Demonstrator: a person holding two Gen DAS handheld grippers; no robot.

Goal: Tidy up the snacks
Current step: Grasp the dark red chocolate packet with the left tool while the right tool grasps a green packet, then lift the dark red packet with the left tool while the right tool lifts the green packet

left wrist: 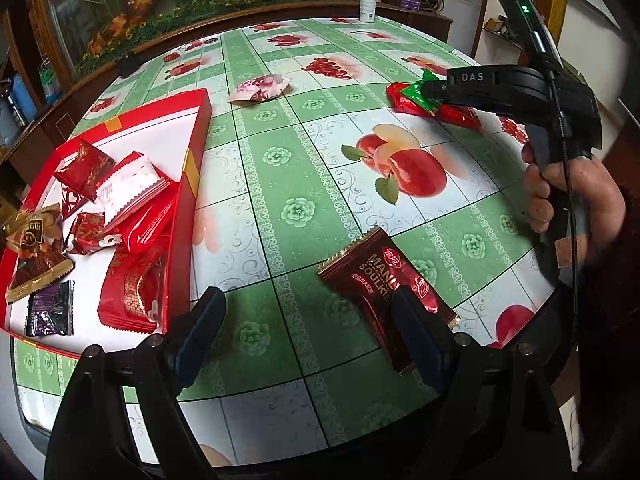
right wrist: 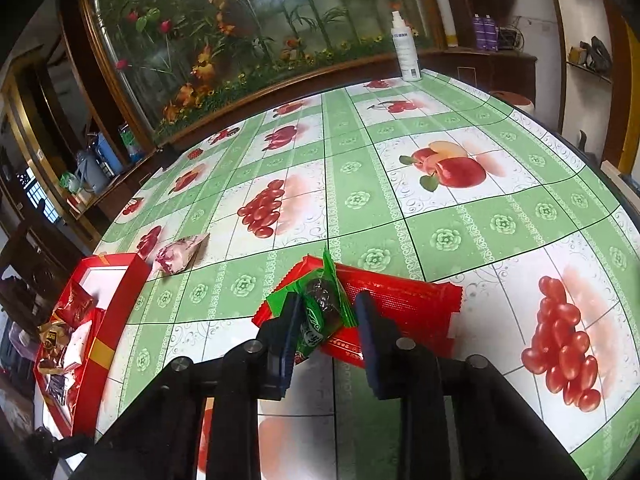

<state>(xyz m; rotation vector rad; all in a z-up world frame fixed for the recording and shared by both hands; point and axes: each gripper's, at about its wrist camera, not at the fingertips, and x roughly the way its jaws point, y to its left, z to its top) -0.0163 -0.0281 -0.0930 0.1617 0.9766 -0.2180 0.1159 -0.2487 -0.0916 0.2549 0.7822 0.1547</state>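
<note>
While the right gripper jaws pinch the green candy, lifting straight off the red packet looks wisest; left gripper jaws gape.

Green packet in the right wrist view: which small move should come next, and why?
Probably lift the green packet straight up. The right gripper is shut on it, and it lies on a long red packet; lifting clears that one before a carry toward the red box, where other snacks already lie.
</note>
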